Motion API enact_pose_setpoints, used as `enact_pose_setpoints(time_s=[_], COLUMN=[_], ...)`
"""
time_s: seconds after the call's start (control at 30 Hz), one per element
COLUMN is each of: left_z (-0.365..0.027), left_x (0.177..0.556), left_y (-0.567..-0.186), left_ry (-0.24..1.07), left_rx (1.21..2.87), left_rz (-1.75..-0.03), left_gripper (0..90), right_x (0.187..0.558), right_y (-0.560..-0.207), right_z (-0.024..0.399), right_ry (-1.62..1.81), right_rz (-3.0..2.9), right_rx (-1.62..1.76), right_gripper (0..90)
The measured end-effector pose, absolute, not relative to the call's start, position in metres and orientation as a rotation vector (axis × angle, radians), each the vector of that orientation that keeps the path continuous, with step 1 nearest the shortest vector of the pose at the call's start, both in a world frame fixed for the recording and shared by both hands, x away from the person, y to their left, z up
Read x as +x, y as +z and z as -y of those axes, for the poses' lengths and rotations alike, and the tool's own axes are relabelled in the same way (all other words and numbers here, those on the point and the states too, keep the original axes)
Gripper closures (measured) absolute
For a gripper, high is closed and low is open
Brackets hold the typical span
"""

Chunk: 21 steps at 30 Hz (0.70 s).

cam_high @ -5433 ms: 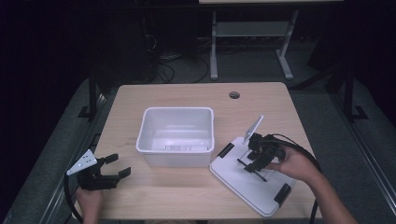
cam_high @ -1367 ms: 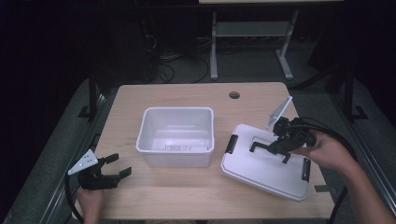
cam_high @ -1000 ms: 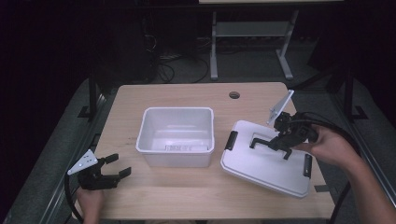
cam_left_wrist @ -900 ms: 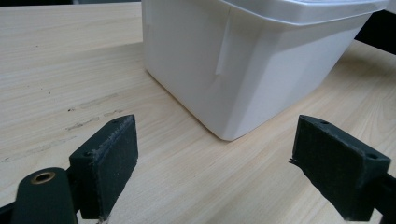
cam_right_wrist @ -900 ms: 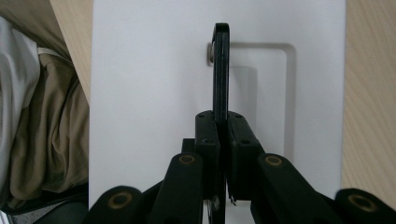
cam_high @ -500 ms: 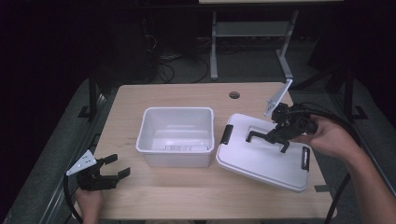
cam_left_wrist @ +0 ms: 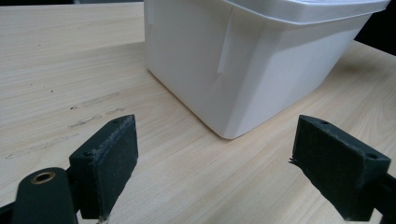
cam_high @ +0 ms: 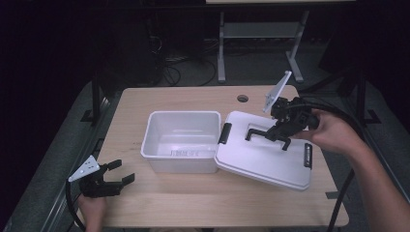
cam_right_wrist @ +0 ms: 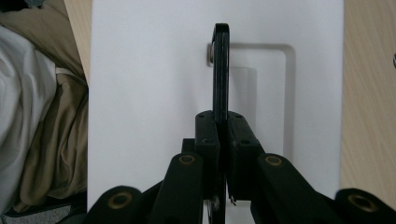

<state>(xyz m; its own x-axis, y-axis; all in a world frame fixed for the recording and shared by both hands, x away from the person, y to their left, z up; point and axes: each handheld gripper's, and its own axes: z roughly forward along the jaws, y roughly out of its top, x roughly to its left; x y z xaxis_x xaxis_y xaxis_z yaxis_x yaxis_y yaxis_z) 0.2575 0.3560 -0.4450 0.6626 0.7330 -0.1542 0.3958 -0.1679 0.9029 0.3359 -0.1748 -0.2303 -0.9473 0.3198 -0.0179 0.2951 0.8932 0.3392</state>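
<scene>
Right gripper (cam_high: 279, 129): jaws pressed together on the black handle (cam_right_wrist: 220, 70) of the lid (cam_high: 265, 157). In the right gripper view the handle is seen edge-on between the two pads, standing up from its recess. The grip is judged to be taken at the handle because it is the one raised part of the flat lid narrow enough to be pinched.

Lid: white, with black latches at two sides, hung beneath the jaws and tilted. The edge away from the jaws appears to rest on or just over the near rim of the tub (cam_high: 181, 140); the edge on the hand's side lies lower, toward the worktop (cam_high: 145, 208). The tilt is judged to follow from a one-point hold being carried toward the tub for closing.

Tub: white, open, apparently empty, set beside the lid on the side away from the right hand (cam_high: 333, 133).

Left gripper (cam_high: 109, 179): jaws spread wide, nothing between them, held low over the worktop. A corner of the tub is seen ahead of the jaws, near but apart. This gripper is judged to be parked, possibly ready to steady the tub.

Worktop: pale wood.
</scene>
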Motion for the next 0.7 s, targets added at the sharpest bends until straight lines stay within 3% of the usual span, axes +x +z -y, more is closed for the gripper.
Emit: enact_pose_setpoints(time_s=[0.7], left_z=[-0.357], left_x=[0.258], left_y=[-0.445], left_ry=[0.385], left_rx=[1.783], left_rz=[-0.906], left_gripper=[13.4], right_x=[0.354], right_y=[-0.208], right_z=[0.127], right_ry=[0.547], right_rz=[-2.999], right_rx=[0.350], right_gripper=[84.6])
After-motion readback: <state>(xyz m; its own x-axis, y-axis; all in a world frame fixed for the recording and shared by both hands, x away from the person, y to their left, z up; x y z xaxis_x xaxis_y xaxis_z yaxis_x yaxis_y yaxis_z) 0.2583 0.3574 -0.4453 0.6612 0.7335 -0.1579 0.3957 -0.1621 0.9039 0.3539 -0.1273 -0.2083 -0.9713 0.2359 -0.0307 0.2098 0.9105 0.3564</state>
